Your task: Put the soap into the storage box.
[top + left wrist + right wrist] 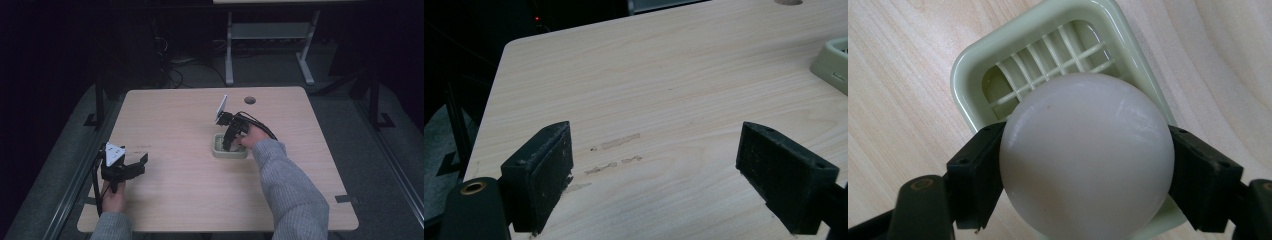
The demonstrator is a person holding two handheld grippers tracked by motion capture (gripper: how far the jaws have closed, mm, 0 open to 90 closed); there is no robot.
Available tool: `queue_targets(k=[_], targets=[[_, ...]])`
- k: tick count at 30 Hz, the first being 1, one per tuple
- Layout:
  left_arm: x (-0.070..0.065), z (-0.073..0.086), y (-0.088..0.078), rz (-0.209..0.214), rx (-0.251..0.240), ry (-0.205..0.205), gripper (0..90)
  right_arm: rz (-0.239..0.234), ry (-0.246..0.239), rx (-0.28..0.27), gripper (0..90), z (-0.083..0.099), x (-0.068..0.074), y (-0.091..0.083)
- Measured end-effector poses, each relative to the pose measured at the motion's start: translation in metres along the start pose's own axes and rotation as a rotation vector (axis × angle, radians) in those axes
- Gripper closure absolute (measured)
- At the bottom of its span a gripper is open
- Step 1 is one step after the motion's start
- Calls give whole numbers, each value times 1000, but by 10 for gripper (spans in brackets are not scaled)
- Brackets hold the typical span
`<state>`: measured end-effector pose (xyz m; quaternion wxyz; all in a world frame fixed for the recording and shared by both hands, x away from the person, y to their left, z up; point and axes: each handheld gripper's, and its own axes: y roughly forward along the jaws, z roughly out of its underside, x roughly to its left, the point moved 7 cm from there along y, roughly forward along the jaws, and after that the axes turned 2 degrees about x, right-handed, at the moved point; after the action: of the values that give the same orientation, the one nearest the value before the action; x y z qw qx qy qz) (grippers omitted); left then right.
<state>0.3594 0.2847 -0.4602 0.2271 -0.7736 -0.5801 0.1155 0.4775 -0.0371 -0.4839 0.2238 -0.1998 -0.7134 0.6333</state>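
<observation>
In the right gripper view a smooth white ball (1085,157) sits squeezed between the two black jaws of my right gripper (1085,175), which is shut on it. Just beneath the ball lies a pale green square tray (968,70) with a grid floor. From the high view that tray (220,153) rests right of the table's middle, and my right gripper (229,141) points down into it. My left gripper (141,164) hovers low over the table's front left, jaws wide apart; between its fingers (541,172) there is only bare wood.
The light wooden table (190,190) has a round cable hole (250,100) near its far edge. Faint scuff marks (616,142) show on the wood ahead of the left gripper. A corner of the green tray (834,62) appears far right. Another table's metal legs (229,50) stand beyond.
</observation>
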Motion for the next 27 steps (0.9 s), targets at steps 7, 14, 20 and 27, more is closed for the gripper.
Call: queue_targets(k=[7,14,20,27], targets=[[-1,-1,0,1,-1,0,148,-3,6,7,224,1,0,0],[-1,-1,-1,1,-1,3,148,4,1,9,222,2,-1,0],[-2,-1,0,4,2,10,148,-4,12,-7,221,3,-1,-4],[-2,-1,0,4,1,12,148,-12,25,-27,222,7,-4,-12]])
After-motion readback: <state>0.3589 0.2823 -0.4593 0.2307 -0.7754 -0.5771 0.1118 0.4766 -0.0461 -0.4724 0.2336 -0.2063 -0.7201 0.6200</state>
